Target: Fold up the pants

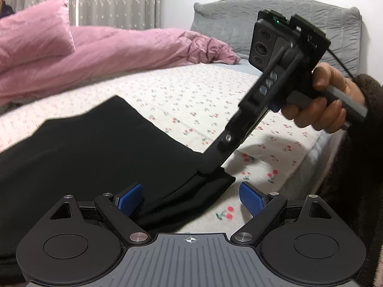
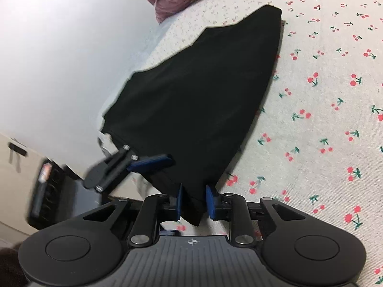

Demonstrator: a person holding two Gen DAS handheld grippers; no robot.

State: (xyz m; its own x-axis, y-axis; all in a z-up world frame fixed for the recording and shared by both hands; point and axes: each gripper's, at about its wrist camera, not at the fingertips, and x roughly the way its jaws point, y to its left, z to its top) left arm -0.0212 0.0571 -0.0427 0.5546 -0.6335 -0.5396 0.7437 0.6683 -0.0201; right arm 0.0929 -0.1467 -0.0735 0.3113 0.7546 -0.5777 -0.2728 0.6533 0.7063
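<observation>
Black pants (image 1: 95,148) lie flat on the cherry-print bed sheet (image 1: 191,95), folded into a broad panel. In the left wrist view my left gripper (image 1: 191,198) stands wide open, and the pants' near corner (image 1: 210,186) lies between its blue pads without being pinched. A hand (image 1: 323,100) holds my right gripper (image 1: 211,167), whose fingers come down onto that same corner. In the right wrist view my right gripper (image 2: 194,203) has its blue pads close on both sides of the black cloth (image 2: 191,95), which fills the gap. One blue pad of the left gripper (image 2: 153,161) rests at the pants' edge.
A pink duvet (image 1: 107,55) and pillow (image 1: 33,28) are piled at the far side of the bed, with a grey headboard (image 1: 299,24) at the right. The bed's edge (image 2: 153,47) and the pale floor (image 2: 59,47) lie left of the pants in the right wrist view.
</observation>
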